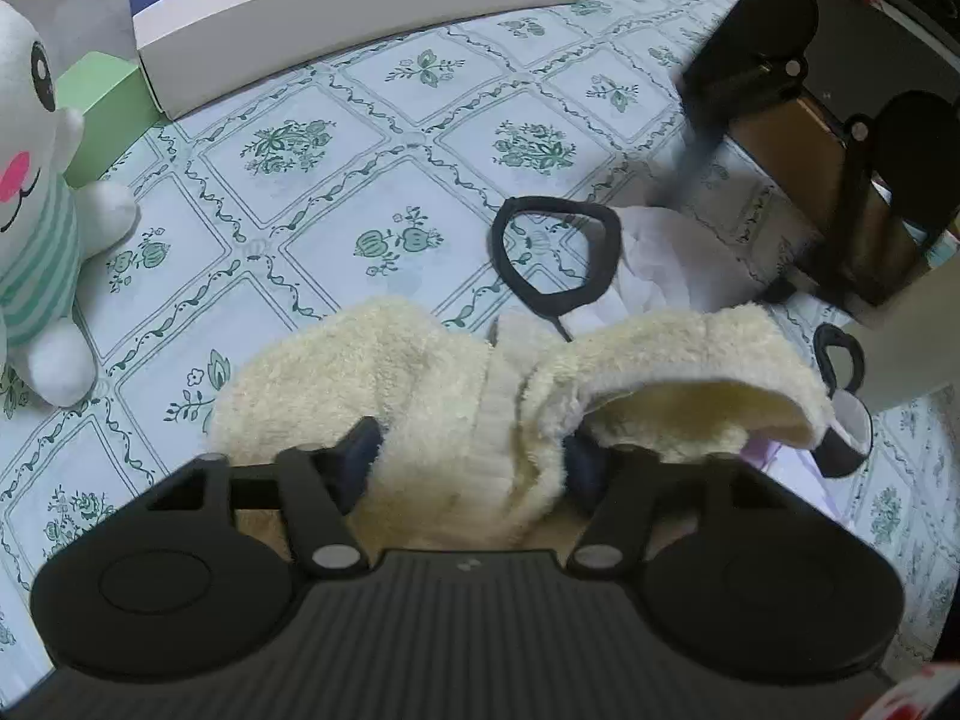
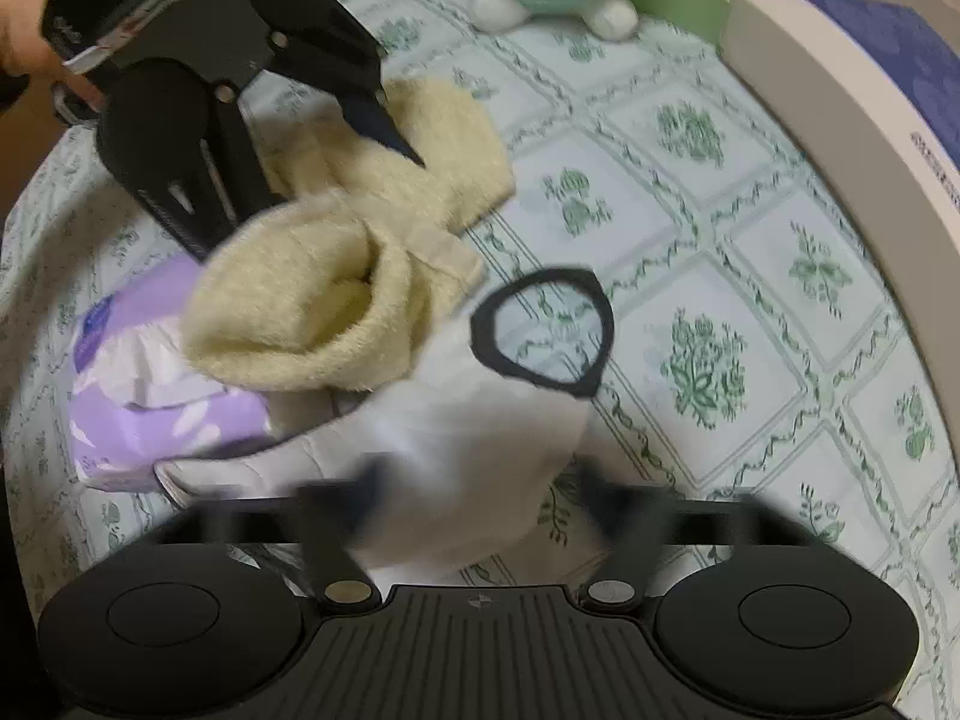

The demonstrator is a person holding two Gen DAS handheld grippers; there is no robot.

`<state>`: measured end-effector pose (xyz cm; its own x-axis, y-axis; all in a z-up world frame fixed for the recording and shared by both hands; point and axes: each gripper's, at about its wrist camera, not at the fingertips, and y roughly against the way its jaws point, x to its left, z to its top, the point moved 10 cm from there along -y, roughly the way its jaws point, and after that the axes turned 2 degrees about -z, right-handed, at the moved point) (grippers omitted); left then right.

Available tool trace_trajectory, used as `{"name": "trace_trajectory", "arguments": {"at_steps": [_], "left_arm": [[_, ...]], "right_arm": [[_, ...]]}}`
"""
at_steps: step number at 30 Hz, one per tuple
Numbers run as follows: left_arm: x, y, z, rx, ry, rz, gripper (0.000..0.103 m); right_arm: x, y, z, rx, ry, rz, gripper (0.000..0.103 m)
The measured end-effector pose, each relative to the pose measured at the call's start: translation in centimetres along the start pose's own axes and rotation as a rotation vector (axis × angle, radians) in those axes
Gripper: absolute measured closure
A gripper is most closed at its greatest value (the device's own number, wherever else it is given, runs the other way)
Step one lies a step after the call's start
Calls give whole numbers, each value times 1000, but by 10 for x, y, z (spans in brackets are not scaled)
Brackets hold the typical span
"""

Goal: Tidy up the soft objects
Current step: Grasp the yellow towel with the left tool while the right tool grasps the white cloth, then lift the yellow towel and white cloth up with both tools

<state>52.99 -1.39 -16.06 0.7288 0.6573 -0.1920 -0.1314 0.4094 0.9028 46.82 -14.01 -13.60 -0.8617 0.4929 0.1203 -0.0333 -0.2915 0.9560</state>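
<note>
Cream fleece [image 1: 456, 396] is sitting clamped in my left gripper [image 1: 474, 456]; my right gripper [image 2: 480, 498] is clamping white cloth [image 2: 474, 420].

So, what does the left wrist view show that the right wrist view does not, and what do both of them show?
Only the left wrist view shows the plush toy's face and the left hand-held gripper closed on the cream fleece item. Only the right wrist view shows the purple packet, the person's hand, and the right hand-held gripper around white fabric, too blurred to judge the grip. Both show the fleece, the black loop, the white box and the floral tablecloth.
</note>
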Motion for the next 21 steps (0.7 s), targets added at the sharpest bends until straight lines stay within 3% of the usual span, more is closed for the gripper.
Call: {"name": "trace_trajectory", "arguments": {"at_steps": [2,4,9,13,16,17,21], "left_arm": [[0,3,0,-7,10,-15,71],[3,8,-1,-19,30,-19,78],[18,20,-3,-50,53,36,81],[29,28,-4,-65,65,66,81],[35,32,-6,-71,72,81,81],[34,32,-6,-73,73,83,82],[30,39,-8,-82,66,107,82]], "right_arm": [[7,0,3,-9,30,18,14],[12,-4,3,4,48,15,14],[20,-34,-7,100,122,-22,13],[20,-47,-6,138,91,-35,15],[8,-41,2,125,48,-99,66],[7,-37,5,117,27,-78,97],[2,-21,10,62,1,-138,97]]}}
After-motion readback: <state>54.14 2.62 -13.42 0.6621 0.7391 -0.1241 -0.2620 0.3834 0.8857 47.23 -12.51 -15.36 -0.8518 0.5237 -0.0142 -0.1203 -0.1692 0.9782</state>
